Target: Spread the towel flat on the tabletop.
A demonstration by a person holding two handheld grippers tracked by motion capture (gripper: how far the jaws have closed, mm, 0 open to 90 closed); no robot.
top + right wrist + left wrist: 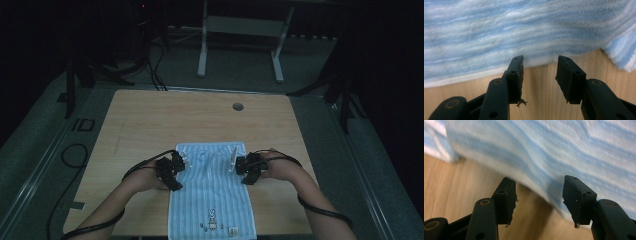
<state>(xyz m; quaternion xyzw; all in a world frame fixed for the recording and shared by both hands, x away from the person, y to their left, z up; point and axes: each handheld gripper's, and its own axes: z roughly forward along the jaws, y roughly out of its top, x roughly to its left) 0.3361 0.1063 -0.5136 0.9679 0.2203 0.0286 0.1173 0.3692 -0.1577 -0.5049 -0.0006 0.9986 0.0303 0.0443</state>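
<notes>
My left gripper (537, 200) and right gripper (539, 77) both stand with jaws apart, gripping nothing. The towel (212, 192) lies flat on the desk (150, 115), its edges just ahead of my jaws. Slide one jaw under each edge before closing.

The room is kept dim — little beyond the wooden table (150, 115) is lit. A round cable hole (238, 106) is set near the table's far edge. Beyond that edge, a grey carpeted floor (240, 70) is seen, on which the pale legs of a second desk (240, 30) are planted. Left of the table, black cables (150, 65) are trailed across the floor — dark stands (75, 75) are placed nearby.
</notes>
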